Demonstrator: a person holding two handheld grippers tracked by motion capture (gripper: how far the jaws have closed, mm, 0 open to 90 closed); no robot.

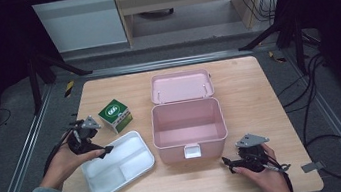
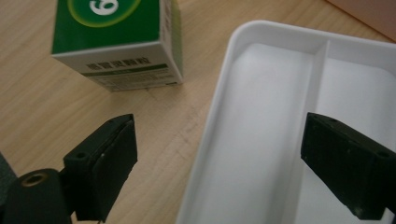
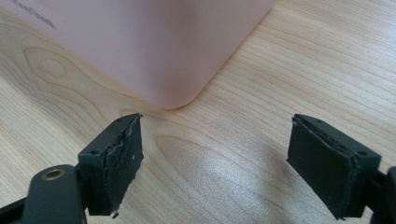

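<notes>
An open pink box stands mid-table, its pink lid lying flat behind it. A white two-compartment tray lies at the box's left, and a green and white carton sits behind the tray. My left gripper hovers open at the tray's far-left rim; one jaw hangs over the wood, the other over the tray, with the carton just ahead. My right gripper rests open near the box's front-right corner, with nothing between its jaws.
The wooden table has bare room to the right of the box and along the front edge. Black cables trail off the right side. A metal frame and dark floor surround the table.
</notes>
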